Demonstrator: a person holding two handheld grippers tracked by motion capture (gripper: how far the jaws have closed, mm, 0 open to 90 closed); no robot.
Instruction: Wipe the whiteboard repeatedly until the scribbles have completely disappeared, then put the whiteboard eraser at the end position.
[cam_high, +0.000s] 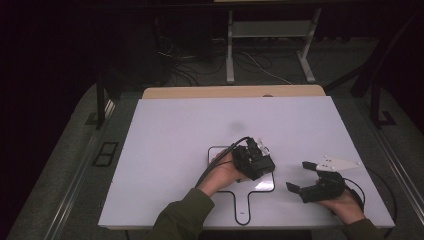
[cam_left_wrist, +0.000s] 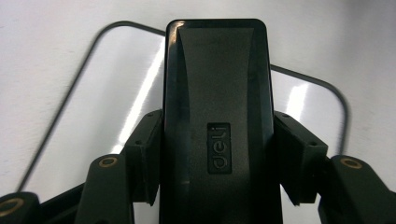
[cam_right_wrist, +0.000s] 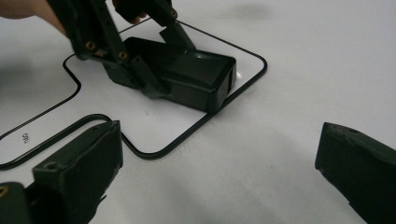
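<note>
Left gripper view: black stapler (cam_left_wrist: 217, 93) reads "deli", clamped by left hand-held gripper (cam_left_wrist: 217, 154).

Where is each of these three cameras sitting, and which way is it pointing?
High view: above the person's side, looking forward and down on the white table; both forearms, left gripper and right gripper show.
Left gripper view: on the left gripper, looking along its jaws clamped on a black stapler.
Right gripper view: on the right gripper, low over the table, between its open jaws.
Shared: the stapler on the outlined board.
</note>
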